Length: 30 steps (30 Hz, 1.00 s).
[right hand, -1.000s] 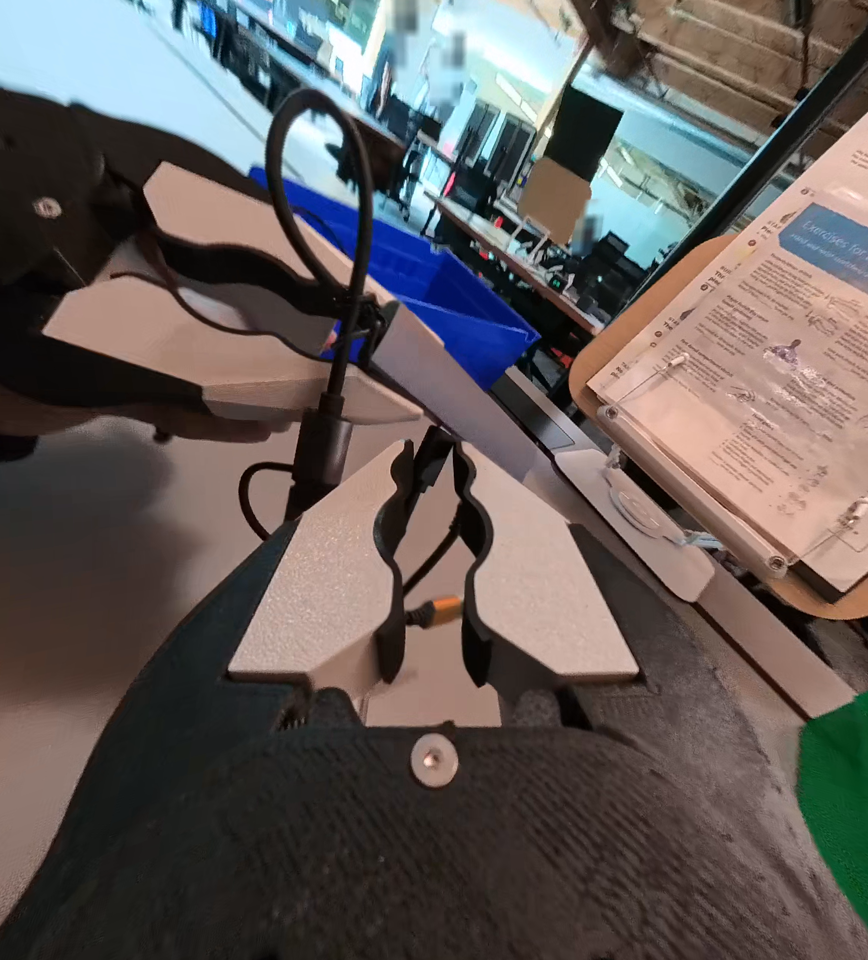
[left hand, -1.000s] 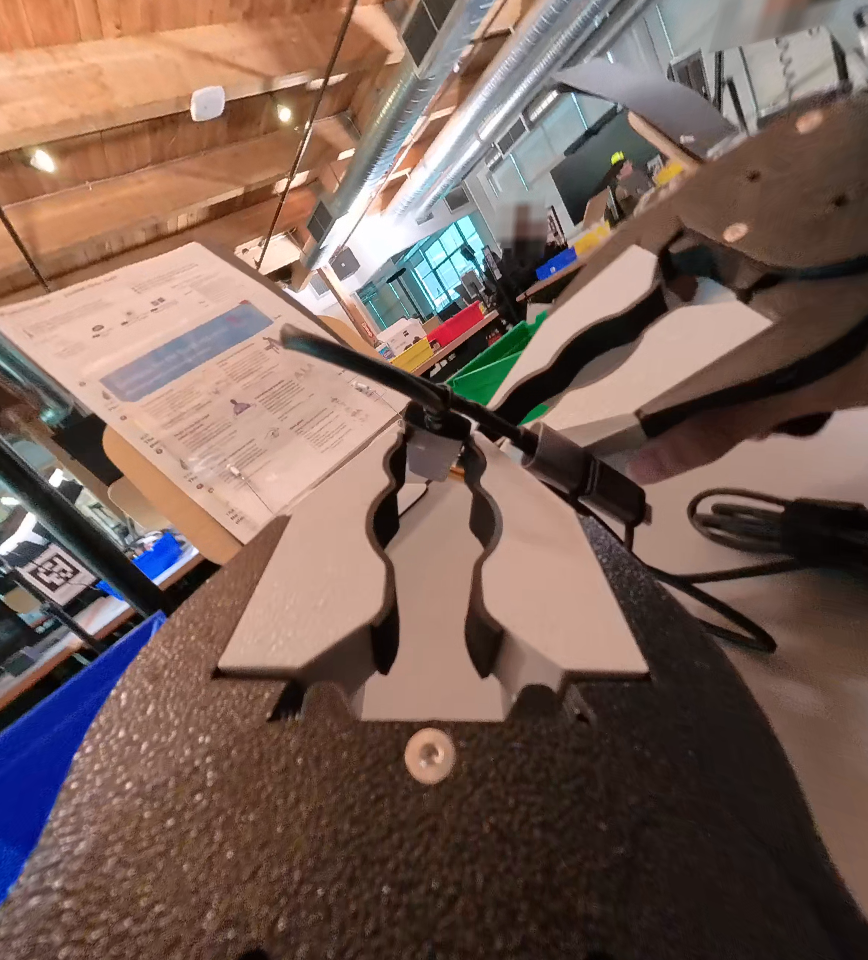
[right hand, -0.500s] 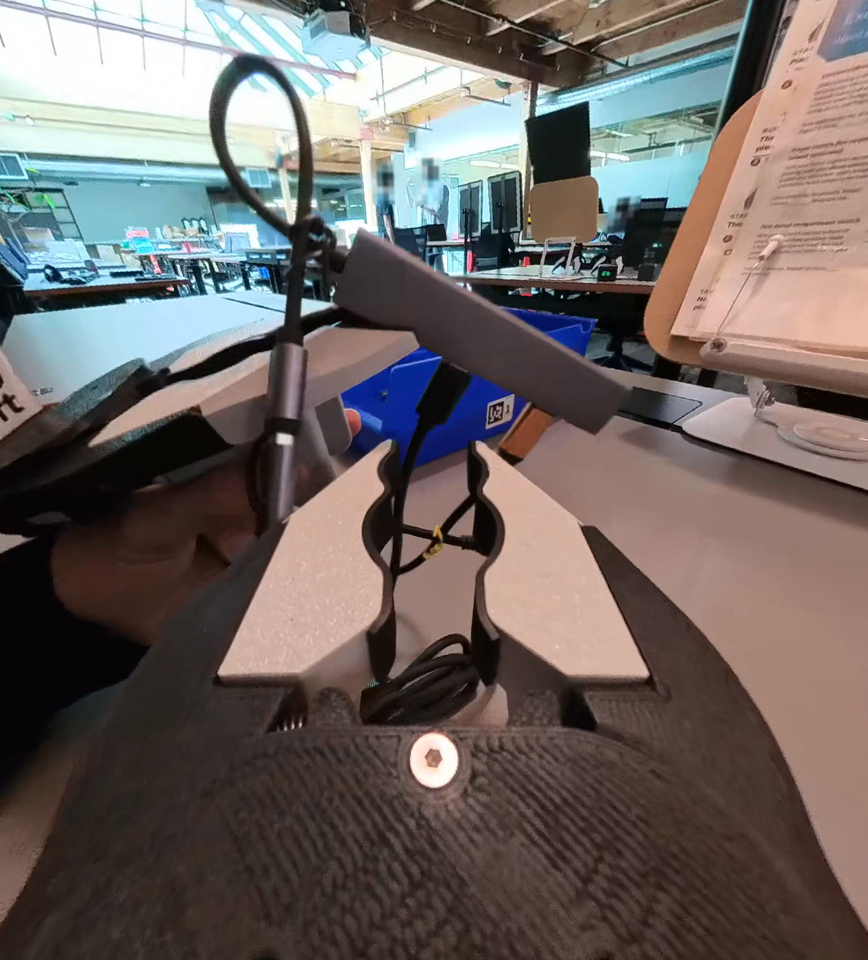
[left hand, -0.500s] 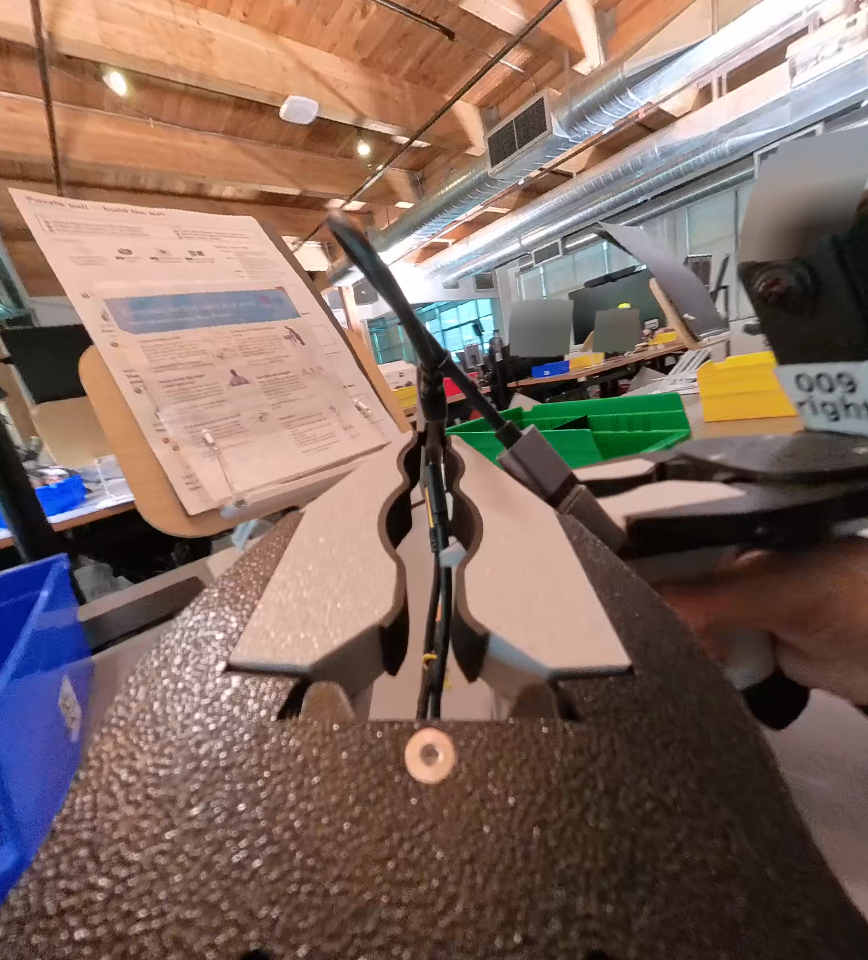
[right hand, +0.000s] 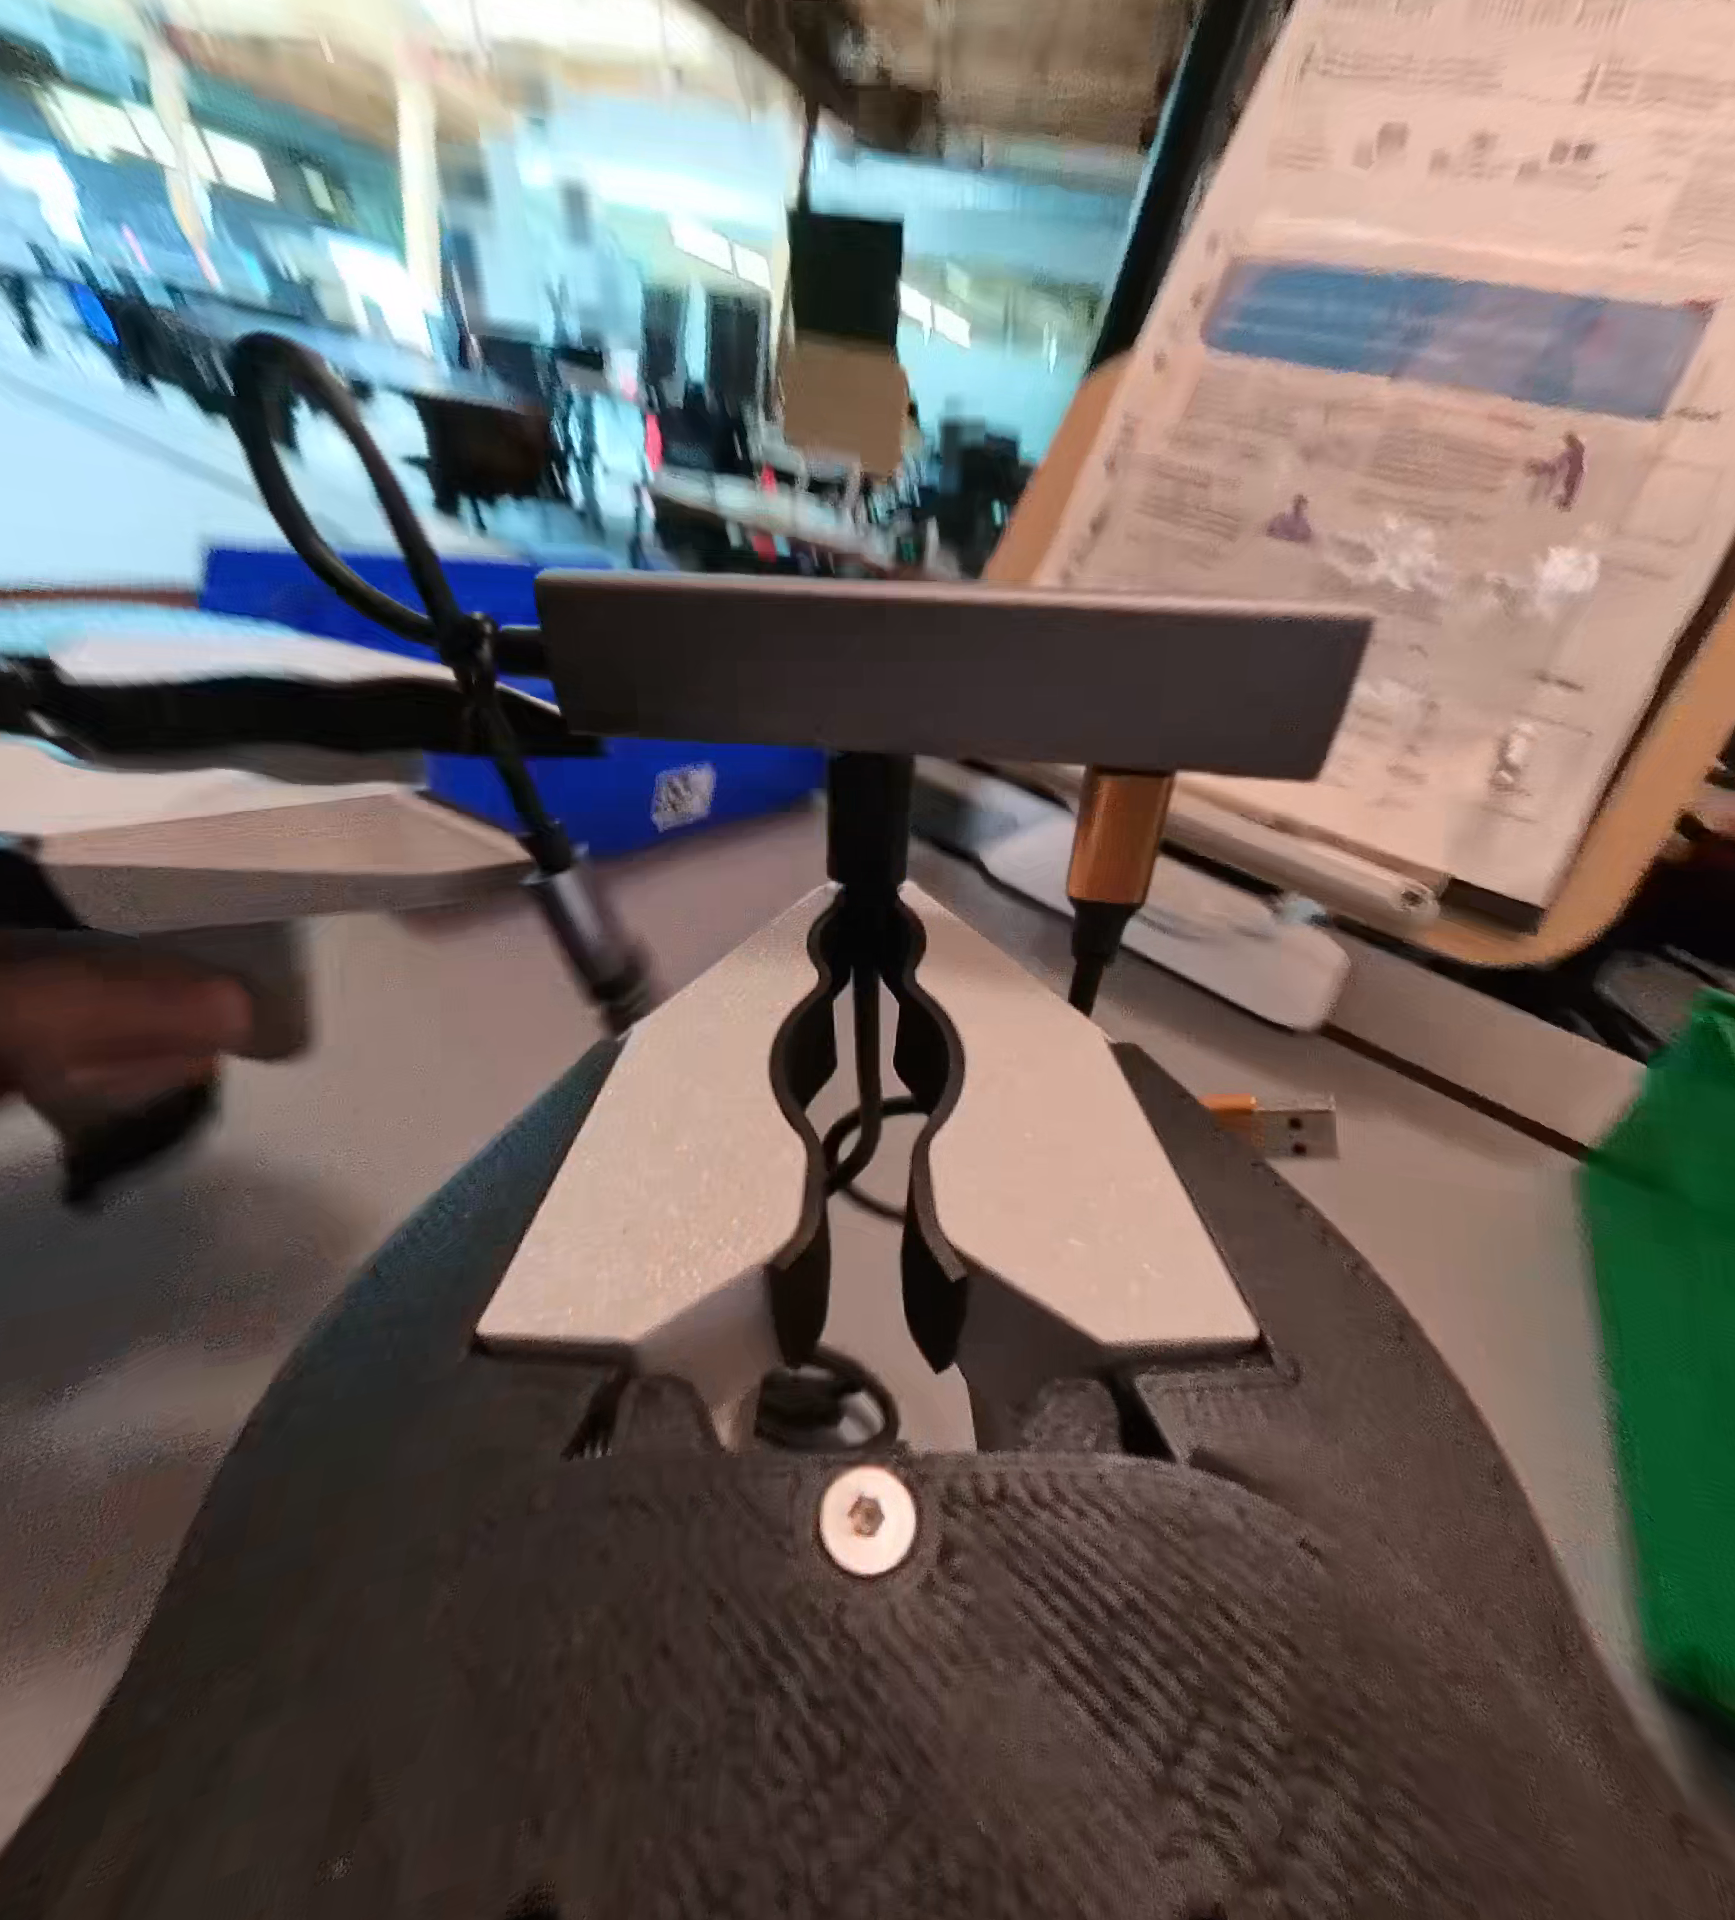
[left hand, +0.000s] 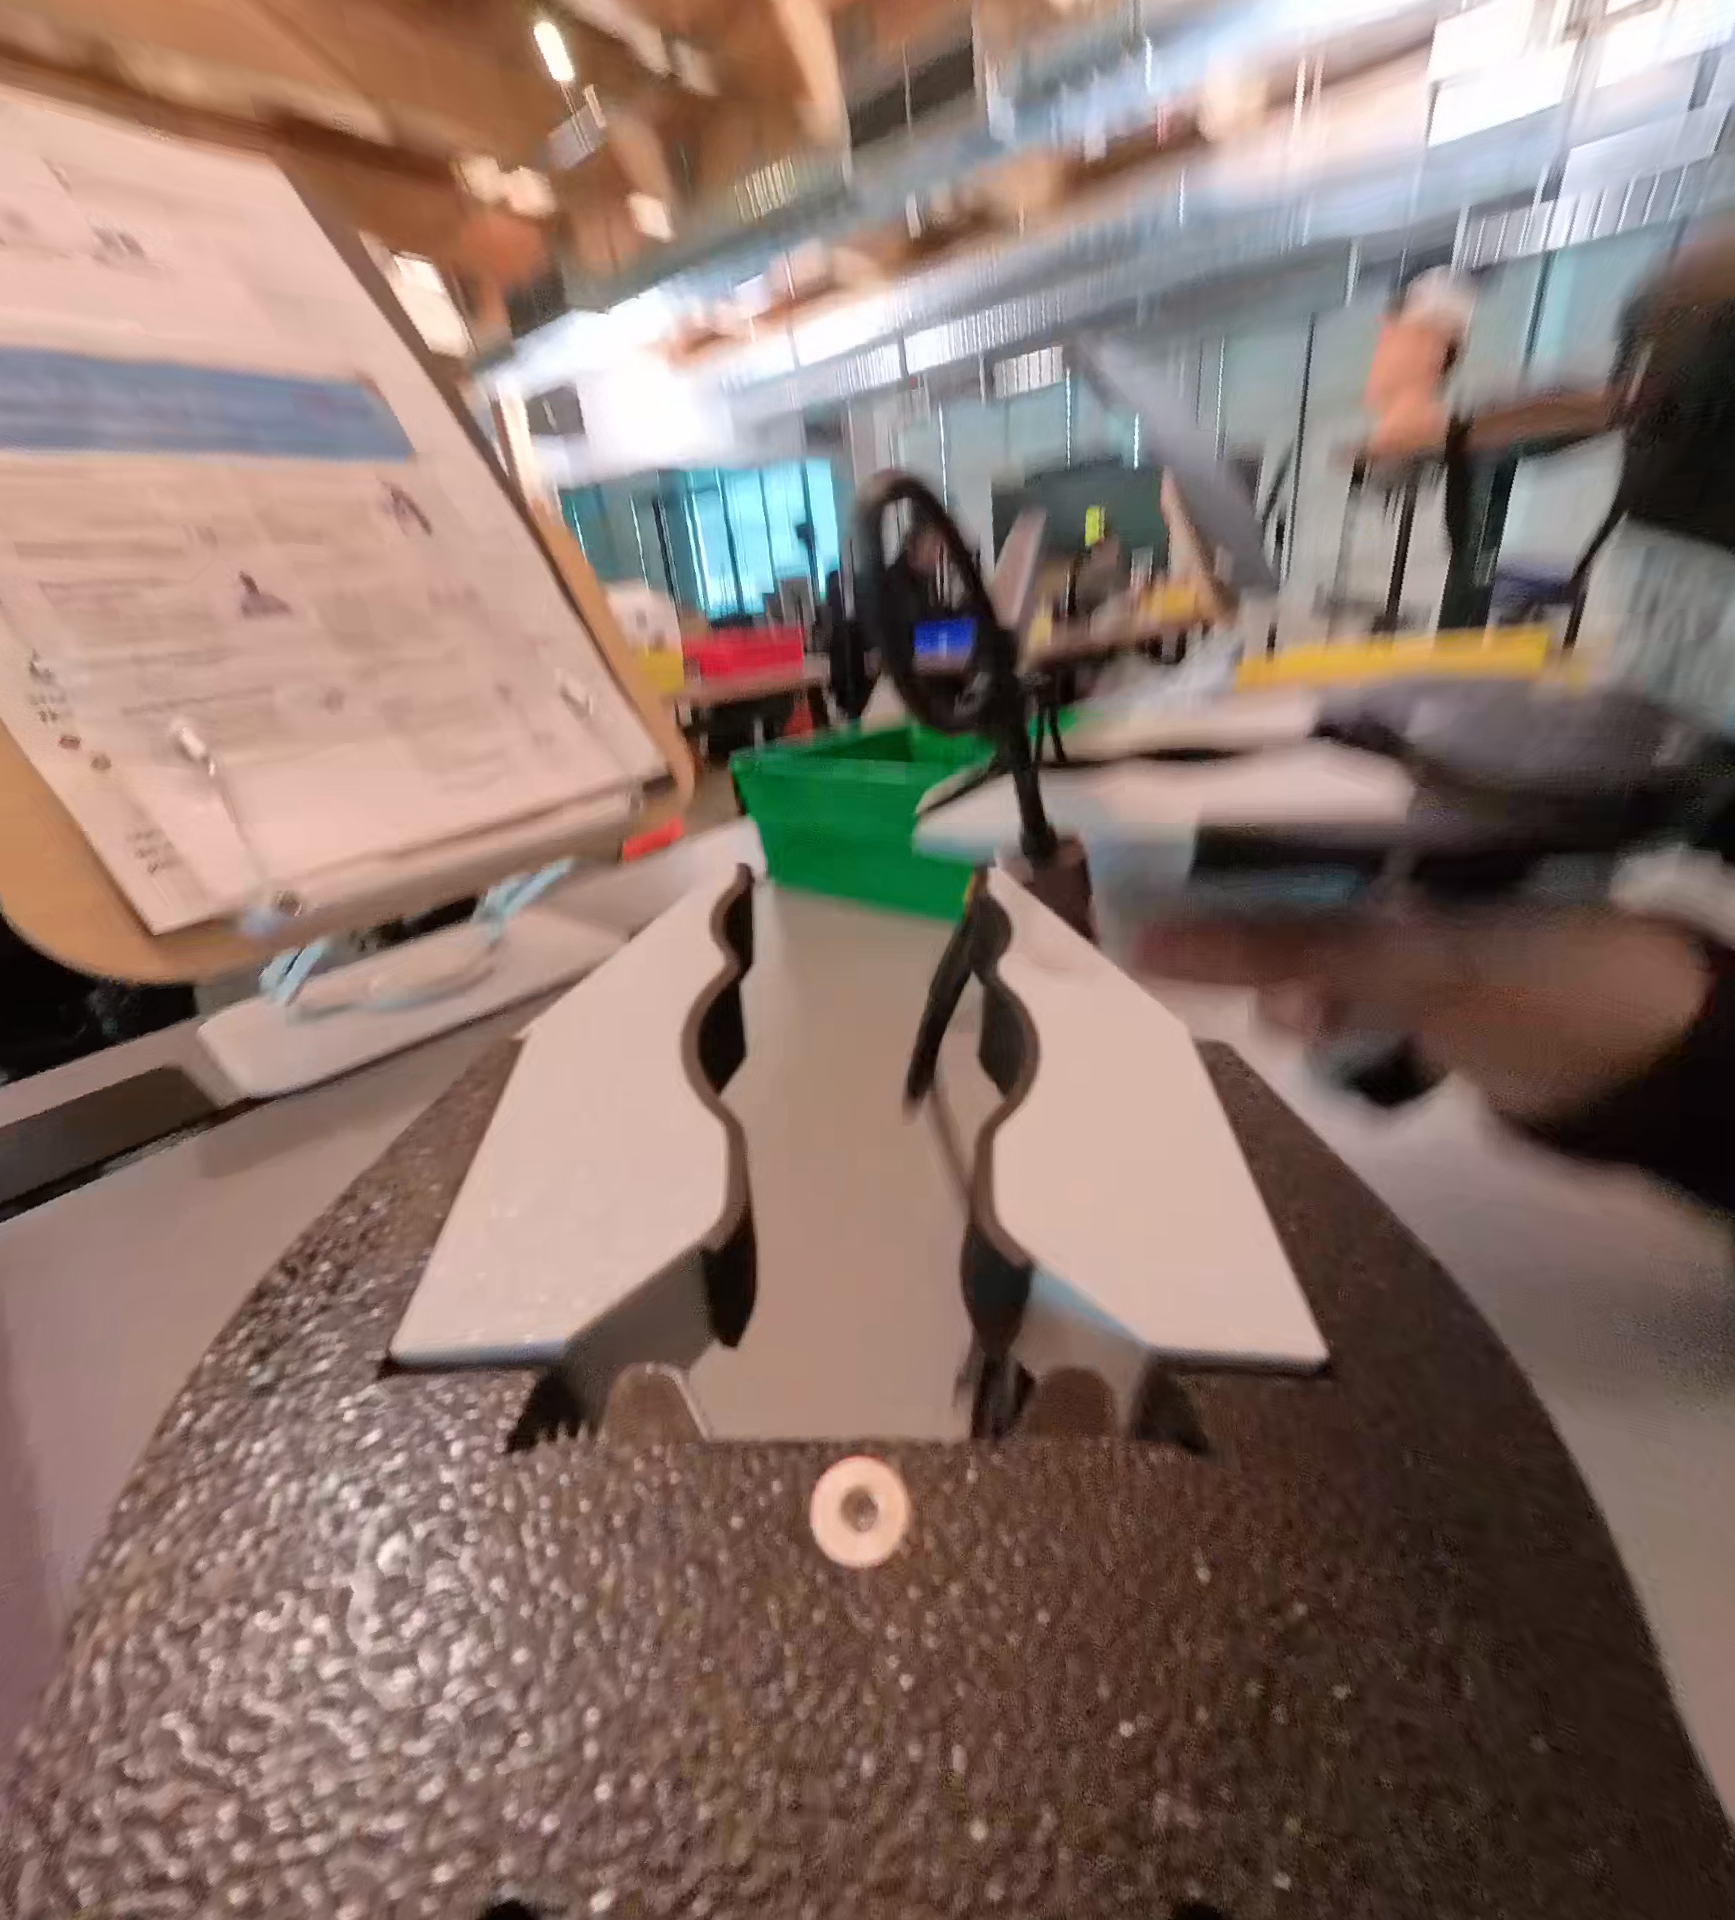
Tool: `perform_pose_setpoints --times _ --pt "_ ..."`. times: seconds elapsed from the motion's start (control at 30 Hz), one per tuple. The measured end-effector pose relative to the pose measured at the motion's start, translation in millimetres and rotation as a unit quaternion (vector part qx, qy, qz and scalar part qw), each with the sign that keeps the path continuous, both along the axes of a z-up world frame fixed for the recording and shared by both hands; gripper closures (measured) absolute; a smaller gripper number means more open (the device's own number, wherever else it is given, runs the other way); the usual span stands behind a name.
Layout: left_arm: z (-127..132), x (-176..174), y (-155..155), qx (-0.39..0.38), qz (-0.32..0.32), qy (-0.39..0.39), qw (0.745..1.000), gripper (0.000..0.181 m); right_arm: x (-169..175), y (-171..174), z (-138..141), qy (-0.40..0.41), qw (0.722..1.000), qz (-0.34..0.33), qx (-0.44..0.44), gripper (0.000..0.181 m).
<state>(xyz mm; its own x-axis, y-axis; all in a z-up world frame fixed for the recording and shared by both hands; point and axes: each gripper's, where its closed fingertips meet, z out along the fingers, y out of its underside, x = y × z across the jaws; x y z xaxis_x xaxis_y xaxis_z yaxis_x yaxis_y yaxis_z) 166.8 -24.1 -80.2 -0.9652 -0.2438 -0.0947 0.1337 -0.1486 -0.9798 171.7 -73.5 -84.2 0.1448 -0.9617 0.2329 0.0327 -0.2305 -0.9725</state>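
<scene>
Each gripper, left gripper (left hand: 858, 925) and right gripper (right hand: 868, 914), has a textured black housing, one silver screw, and grey jaws with wavy black edges.

We see a big open workshop: timber ceiling (left hand: 250, 135), rows of desks (right hand: 780, 520), green bin (left hand: 842, 810), blue bin (right hand: 614, 790), propped instruction sheet (right hand: 1414, 499).

A printed sheet (right hand: 1445, 436) is leaning on a tan wooden stand (left hand: 32, 883) at the back of the grey worktop (right hand: 219, 1299). A green bin (left hand: 842, 821) is sitting beside the stand, and a blue bin (right hand: 624, 779) is resting farther along.
</scene>
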Motion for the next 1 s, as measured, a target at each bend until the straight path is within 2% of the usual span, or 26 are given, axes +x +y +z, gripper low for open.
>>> perform_pose_setpoints --times 0.07,0.1,0.17,0.27,0.37,0.5,0.57,0.63,0.77,0.83,0.93,1.0 --pt "-19 22 13 0.077 0.035 -0.019 0.996 0.132 -3 -21 -6 0.055 0.996 -0.038 -0.058 0.179" --pt "-18 31 22 0.089 0.058 -0.034 0.994 0.129 -6 -31 -12 0.093 0.989 -0.059 -0.094 0.179" --pt "2 29 31 0.066 0.076 -0.067 0.993 0.132 -12 -45 -18 0.134 0.973 -0.098 -0.162 0.179" --pt "23 -3 15 0.075 0.054 -0.086 0.992 0.136 -12 -41 -12 0.119 0.959 -0.119 -0.226 0.179" --pt "14 -28 -8 0.142 0.024 -0.063 0.988 0.132 -9 -31 -12 0.090 0.936 -0.124 -0.317 0.178" --pt "-2 -27 -12 0.189 0.030 -0.063 0.980 0.137 -9 -16 -14 0.092 0.919 -0.102 -0.369 0.178" --pt "-11 -23 -11 0.217 0.038 -0.078 0.972 0.139 -11 -14 -22 0.129 0.916 -0.094 -0.369 0.178" --pt "-8 -12 -8 0.221 0.092 -0.129 0.962 0.143 -14 -16 -26 0.163 0.915 -0.103 -0.356 0.178" --pt "-14 -19 -21 0.229 0.115 -0.192 0.947 0.140 -20 -16 -25 0.194 0.930 -0.112 -0.291 0.178" --pt "-19 -17 -26 0.228 0.144 -0.232 0.935 0.146 -24 -10 -27 0.208 0.942 -0.086 -0.248 0.178" --pt "-17 -7 -21 0.211 0.220 -0.297 0.905 0.161 -31 5 -30 0.226 0.959 -0.017 -0.167 0.175" --pt "-14 -5 -17 0.192 0.247 -0.306 0.899 0.164 -32 11 -28 0.219 0.967 0.013 -0.129 0.173"
